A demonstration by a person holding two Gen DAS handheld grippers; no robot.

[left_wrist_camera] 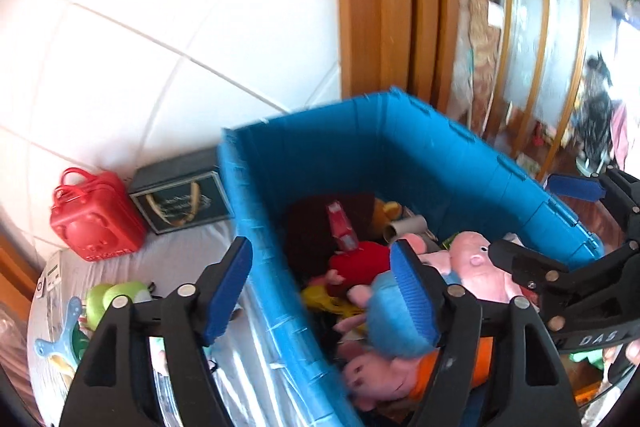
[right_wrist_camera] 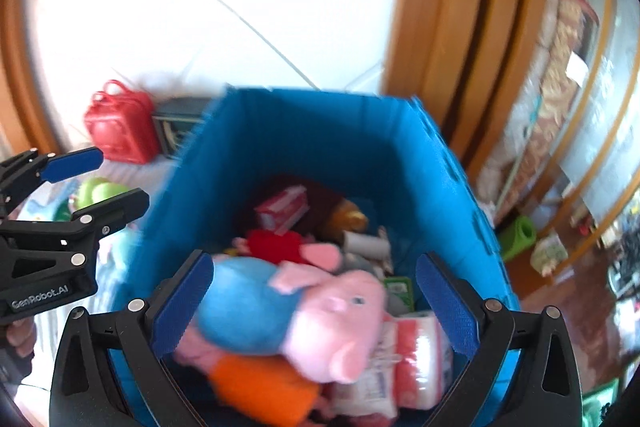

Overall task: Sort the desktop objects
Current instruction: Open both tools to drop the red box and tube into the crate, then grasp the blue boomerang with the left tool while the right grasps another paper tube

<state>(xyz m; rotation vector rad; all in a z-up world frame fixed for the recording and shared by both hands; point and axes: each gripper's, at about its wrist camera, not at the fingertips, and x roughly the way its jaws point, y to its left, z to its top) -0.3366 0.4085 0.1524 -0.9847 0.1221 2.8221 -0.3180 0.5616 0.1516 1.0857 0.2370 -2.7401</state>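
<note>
From your left wrist view, the surface was a white cloth (left_wrist_camera: 176,251) with creases, laid against a wall of large white tiles (left_wrist_camera: 140,27). A wooden door frame (left_wrist_camera: 372,7) rose behind the blue bin (left_wrist_camera: 340,155), and glass panes with wooden bars (left_wrist_camera: 532,39) curved away on the far right. Your left tongs (left_wrist_camera: 320,291) stood spread, straddling the bin's near left wall, one pad outside over the cloth and the other inside by the plush pig (left_wrist_camera: 452,271); nothing was pinched. The pig, in its blue top, lay on top of the pile in the bin. Only this view showed the far left clearly: a red toy case (left_wrist_camera: 96,215) beside a dark box with a gold ribbon (left_wrist_camera: 180,203), and nearer, a green toy (left_wrist_camera: 112,299) and a pale blue piece (left_wrist_camera: 60,331). Your right tongs (left_wrist_camera: 560,227) came in from the right edge, spread.

From your right wrist view, the same tiles (right_wrist_camera: 200,7) and door frame (right_wrist_camera: 460,27) showed, blurred. Your right tongs (right_wrist_camera: 316,303) were spread wide above the bin (right_wrist_camera: 320,143), with the pig (right_wrist_camera: 304,311) lying between the pads but free of them. This view alone showed the wrapped red and white packs (right_wrist_camera: 412,363) beside the pig, an orange piece (right_wrist_camera: 264,383) under it, and a green roll (right_wrist_camera: 516,235) on the floor right of the bin. Your left tongs (right_wrist_camera: 104,183) showed at the left edge, spread, over the cloth.
</note>
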